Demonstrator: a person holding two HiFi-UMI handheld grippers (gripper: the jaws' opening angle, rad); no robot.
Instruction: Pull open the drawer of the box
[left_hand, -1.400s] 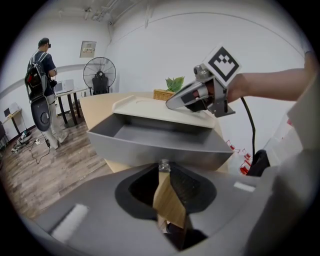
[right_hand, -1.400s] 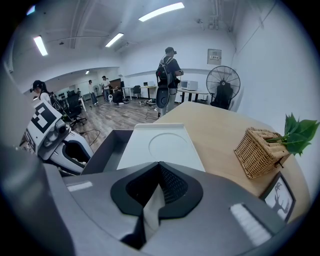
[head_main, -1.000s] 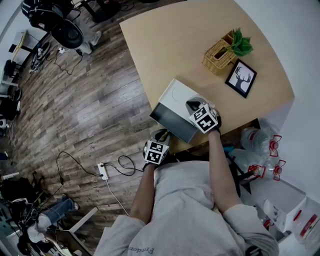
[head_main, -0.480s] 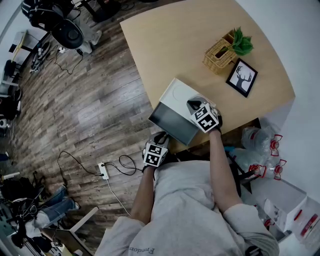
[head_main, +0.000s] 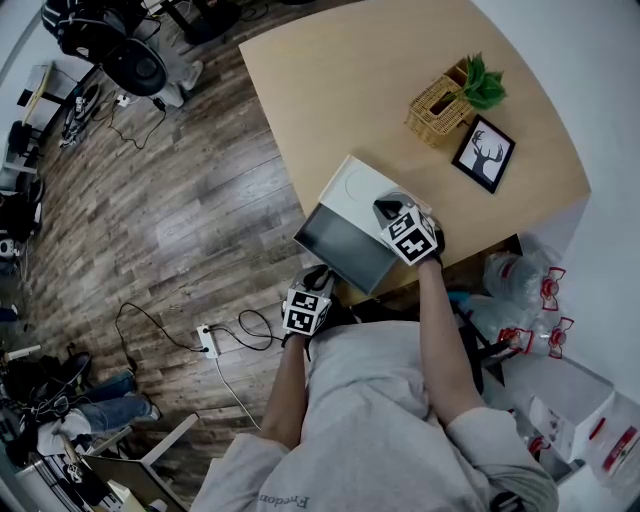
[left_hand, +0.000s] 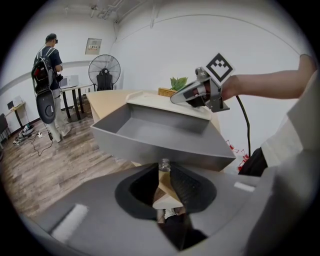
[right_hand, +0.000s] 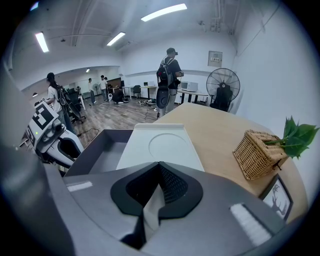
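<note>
A white box (head_main: 356, 188) stands near the front edge of the wooden table (head_main: 340, 70). Its grey drawer (head_main: 340, 245) is pulled out past the table edge, empty inside (left_hand: 160, 132). My left gripper (head_main: 320, 278) is in front of the drawer, its jaws (left_hand: 164, 169) shut on the small knob (left_hand: 164, 163) on the drawer front. My right gripper (head_main: 386, 209) rests on the box's top at its right end, with jaws shut and nothing held. In the right gripper view the box's lid (right_hand: 162, 145) lies just beyond those jaws (right_hand: 159, 169).
A wicker basket with a green plant (head_main: 442, 103) and a framed deer picture (head_main: 481, 155) stand farther back on the table. A power strip with cables (head_main: 205, 342) lies on the wood floor. Plastic bottles (head_main: 520, 288) sit at the right. People and a fan (right_hand: 223, 85) stand far off.
The drawer has slid a little further out of the box toward the lower left, with my left gripper moving the same way. The right gripper has stayed on the box.
</note>
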